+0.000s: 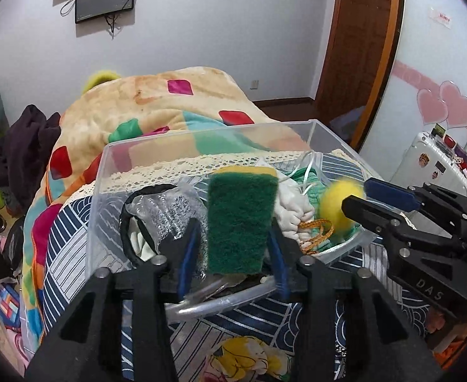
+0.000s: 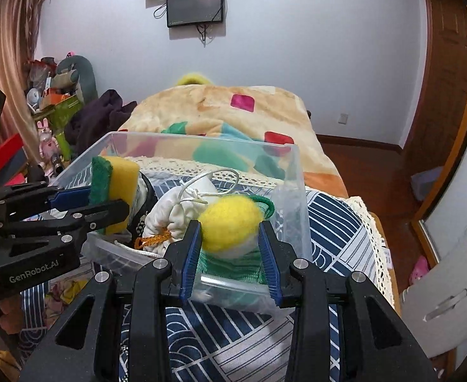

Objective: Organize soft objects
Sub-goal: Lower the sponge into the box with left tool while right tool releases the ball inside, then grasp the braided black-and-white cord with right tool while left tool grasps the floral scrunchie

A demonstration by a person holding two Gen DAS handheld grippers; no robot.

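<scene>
The bed is covered by a navy-and-white patterned sheet edged with cream lace. A clear plastic bin is set directly on it, with a colourful blanket heaped behind and dark clothing at the far left.

1. The left tongs reach forward over the near edge of the bed, their blue-padded jaws parted, with a green-and-yellow sponge standing between them.
2. Whether the pads actually press the sponge is hard to tell; a sliver of gap seems to show on either side.
3. The right tongs sit just to the right of the left pair, at about the same height and pointing the same way.
4. Their jaws are closed on a yellow felt ball, one pad touching each side.
</scene>
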